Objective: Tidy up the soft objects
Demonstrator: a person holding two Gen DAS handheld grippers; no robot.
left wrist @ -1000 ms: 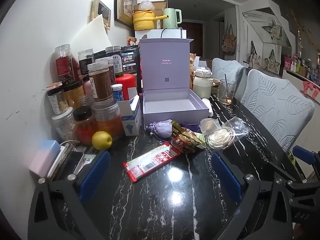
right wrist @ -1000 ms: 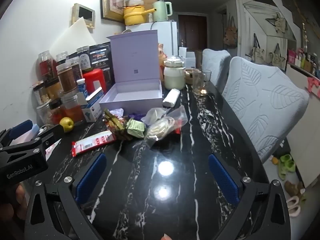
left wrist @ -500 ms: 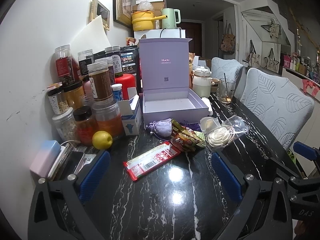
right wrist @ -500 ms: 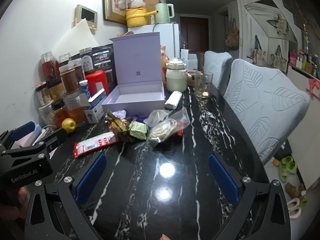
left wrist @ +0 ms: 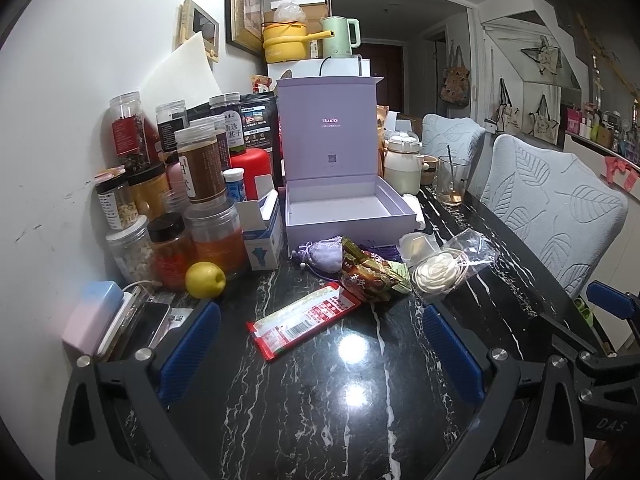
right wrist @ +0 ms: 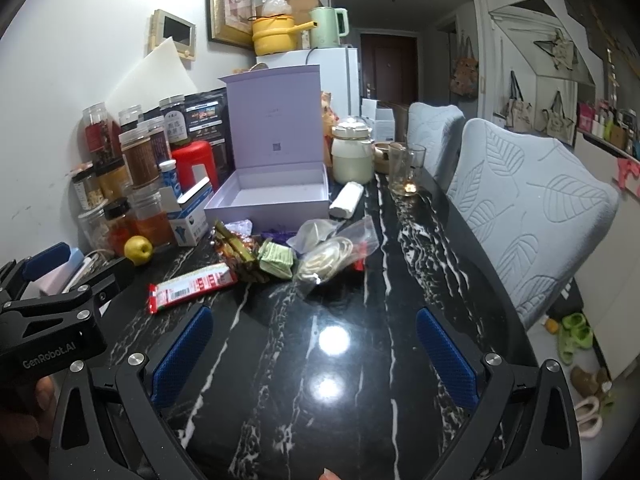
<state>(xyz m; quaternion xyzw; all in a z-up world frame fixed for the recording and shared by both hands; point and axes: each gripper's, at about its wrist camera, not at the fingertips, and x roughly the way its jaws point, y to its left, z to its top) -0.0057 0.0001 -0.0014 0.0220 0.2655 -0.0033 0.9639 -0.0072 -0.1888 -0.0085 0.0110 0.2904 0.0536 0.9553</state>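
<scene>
Left gripper (left wrist: 320, 350): jaws spread wide, nothing between the 2 blue pads (left wrist: 191, 346), held low over the black marble table (left wrist: 360, 408) and aimed level toward the lavender box (left wrist: 340, 208). Body of the same gripper also visible at the left edge of the right wrist view, gripped by a hand (right wrist: 24, 412).

Right gripper (right wrist: 312, 354): jaws likewise released and wide apart, nothing held, hovering above bare tabletop, pointed toward the box from further right.

Lavender box: lid raised upright, tray showing no contents, placed at the far side of the table.

Positions relative to the box:
- Purple drawstring pouch (left wrist: 322, 255): just in front of the front wall, near its left corner.
- Brown snack wrapper (left wrist: 370, 276): in front, touching the pouch.
- Green packet (right wrist: 276, 259): in front, beside the wrapper.
- Clear bag with white rose (left wrist: 448, 268): in front and right.
- Red packet (left wrist: 304, 320): furthest in front, flat on the table, nearest the left gripper.
- Yellow fruit (left wrist: 205, 279): front left, beside the jars (left wrist: 200, 184).
</scene>
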